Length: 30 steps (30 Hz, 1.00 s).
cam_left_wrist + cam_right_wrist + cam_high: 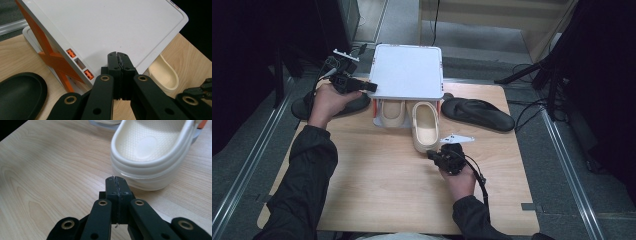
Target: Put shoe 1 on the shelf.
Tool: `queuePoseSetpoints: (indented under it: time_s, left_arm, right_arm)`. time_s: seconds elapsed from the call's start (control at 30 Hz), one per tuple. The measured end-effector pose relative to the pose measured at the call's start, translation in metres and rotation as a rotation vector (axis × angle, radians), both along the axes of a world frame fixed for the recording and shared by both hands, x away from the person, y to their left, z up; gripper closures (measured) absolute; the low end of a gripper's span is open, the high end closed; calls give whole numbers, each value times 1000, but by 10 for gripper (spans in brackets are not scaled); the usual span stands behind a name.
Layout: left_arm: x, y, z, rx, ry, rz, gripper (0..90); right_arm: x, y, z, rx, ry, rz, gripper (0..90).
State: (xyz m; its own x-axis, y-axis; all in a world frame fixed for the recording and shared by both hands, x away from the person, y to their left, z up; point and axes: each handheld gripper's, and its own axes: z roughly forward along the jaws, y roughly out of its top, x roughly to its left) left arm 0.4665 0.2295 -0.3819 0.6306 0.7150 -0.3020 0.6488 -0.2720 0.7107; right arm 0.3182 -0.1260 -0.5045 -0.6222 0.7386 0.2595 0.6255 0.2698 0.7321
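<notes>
The person's dark sleeves (307, 185) come in over the near edge of the desk (382, 185), each hand carrying a pair of tongs. The right tongs (432, 155) are over the middle of the desk, a little toward its right edge, with their tips just short of the heel of a cream clog (425, 126). In the right gripper view these tongs (116, 180) are pressed together with nothing between them, low over the bare wood, and the rounded heel of the clog (150, 152) lies just beyond and to the right of the tips; whether they touch it I cannot tell.

That clog lies lengthwise with its toe under a white shoe rack (408, 70) that stands at the middle of the far edge. The rack has a flat white top and orange side struts (53, 58). A second cream clog (390, 112) sits further in under the rack, to the left of the first.

The left tongs (373, 86) are at the rack's left front corner. In the left gripper view they (119, 55) are also together and empty, their tips at the edge of the white top.

A black sandal (304, 106) lies by the far left corner of the desk, partly under the left hand (328, 100). Its mate (478, 113) lies to the right of the rack, angled toward the right edge.
</notes>
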Motion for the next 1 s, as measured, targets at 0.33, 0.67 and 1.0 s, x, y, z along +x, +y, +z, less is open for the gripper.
queuePoseSetpoints:
  time_s: [0.33, 0.67, 1.0]
  left_arm:
    - [0, 1, 0, -2, 1, -2, 900]
    - [0, 0, 0, -2, 1, -2, 900]
    - [1, 1, 0, -3, 6, -2, 900]
  right_arm:
    - [9, 0, -5, -38, -7, -27, 900]
    - [16, 5, -5, -47, -8, -22, 900]
    - [29, 14, -6, -35, 1, -20, 900]
